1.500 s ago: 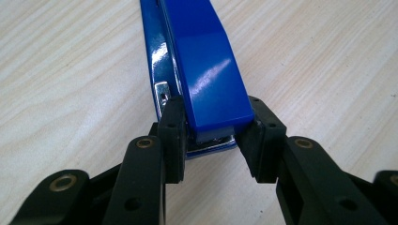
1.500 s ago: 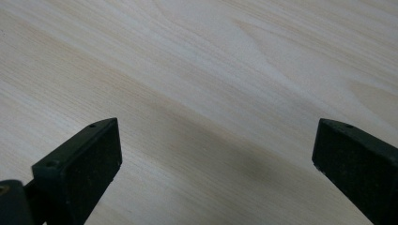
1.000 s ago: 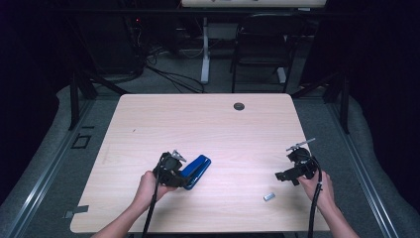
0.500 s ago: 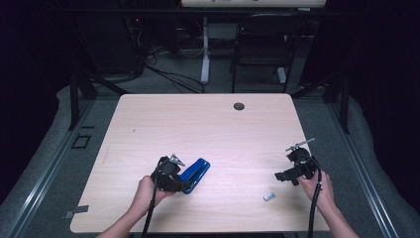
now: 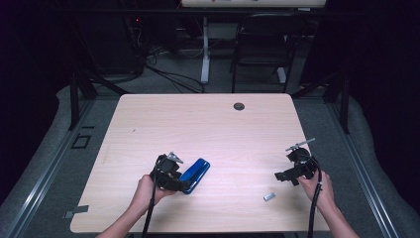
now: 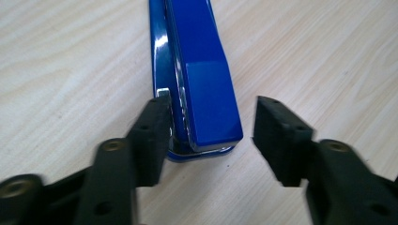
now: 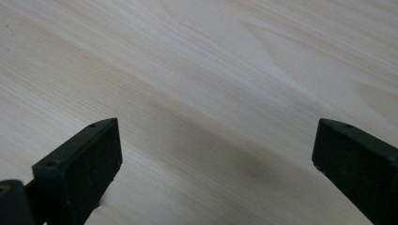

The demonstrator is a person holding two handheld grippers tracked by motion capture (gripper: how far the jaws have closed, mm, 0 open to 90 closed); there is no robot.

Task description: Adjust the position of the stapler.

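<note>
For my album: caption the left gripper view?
Open hand-held gripper straddling the near end of a blue stapler on a wooden table.

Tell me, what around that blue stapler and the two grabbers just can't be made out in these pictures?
- Stapler: its far end is cut off by the top edge of the left gripper view; in the high view the left gripper covers its near end.
- Small silvery piece: too small in the high view to identify.
- Dark round spot near the table's far edge: too small to tell.

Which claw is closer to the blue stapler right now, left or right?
Left. The left claw is open with its jaws on either side of the blue stapler's near end; the right claw is far across the table.
</note>
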